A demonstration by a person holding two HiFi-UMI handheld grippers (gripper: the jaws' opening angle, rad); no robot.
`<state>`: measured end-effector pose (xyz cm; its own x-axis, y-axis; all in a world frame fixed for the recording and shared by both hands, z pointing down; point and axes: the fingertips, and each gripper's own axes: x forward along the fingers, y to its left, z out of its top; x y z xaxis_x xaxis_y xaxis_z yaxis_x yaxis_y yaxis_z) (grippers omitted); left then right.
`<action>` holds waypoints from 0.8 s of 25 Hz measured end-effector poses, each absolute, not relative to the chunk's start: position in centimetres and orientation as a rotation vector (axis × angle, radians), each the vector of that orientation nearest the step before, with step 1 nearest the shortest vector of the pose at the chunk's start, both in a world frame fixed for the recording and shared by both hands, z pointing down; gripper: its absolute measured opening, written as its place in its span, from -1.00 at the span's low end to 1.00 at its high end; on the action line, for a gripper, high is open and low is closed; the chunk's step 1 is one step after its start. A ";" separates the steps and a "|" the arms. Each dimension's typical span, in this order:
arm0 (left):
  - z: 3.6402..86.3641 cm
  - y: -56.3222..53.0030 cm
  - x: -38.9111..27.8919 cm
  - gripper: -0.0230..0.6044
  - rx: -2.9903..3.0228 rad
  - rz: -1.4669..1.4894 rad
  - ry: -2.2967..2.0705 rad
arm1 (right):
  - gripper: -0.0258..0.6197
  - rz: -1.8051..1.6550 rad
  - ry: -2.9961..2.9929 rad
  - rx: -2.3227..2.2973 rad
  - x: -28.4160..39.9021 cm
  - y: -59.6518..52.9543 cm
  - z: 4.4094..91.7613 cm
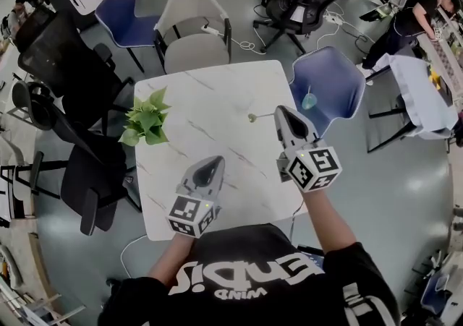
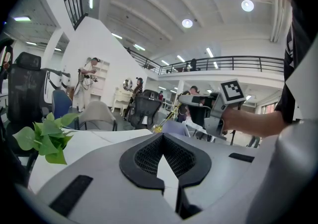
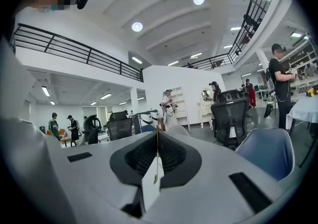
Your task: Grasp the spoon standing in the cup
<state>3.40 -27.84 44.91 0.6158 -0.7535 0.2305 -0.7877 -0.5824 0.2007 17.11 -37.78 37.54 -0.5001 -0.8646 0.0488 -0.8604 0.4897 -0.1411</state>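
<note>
A thin golden spoon (image 1: pixel 253 116) hangs level above the white marble table (image 1: pixel 217 100), its bowl pointing left. My right gripper (image 1: pixel 278 115) is shut on its handle, over the table's right side. In the right gripper view the handle (image 3: pixel 156 168) shows as a thin line pinched between the closed jaws of the right gripper (image 3: pixel 157 136). My left gripper (image 1: pixel 213 164) hovers low over the table's near middle, shut and empty. From the left gripper view, past the left gripper's tips (image 2: pixel 161 138), the spoon (image 2: pixel 166 118) slants in the air. A small teal cup-like thing (image 1: pixel 309 100) lies just past the table's right edge.
A green potted plant (image 1: pixel 147 121) stands at the table's left edge. A blue chair (image 1: pixel 329 86) is tucked against the right side, with a grey chair (image 1: pixel 194 35) and another blue one (image 1: pixel 130 24) at the far side. Black office chairs (image 1: pixel 79 165) crowd the left.
</note>
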 end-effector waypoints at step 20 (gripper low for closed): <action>44.1 -26.5 3.9 -0.88 2.580 0.144 -1.247 | -0.88 -0.235 2.656 -1.680 19.0 -27.2 41.5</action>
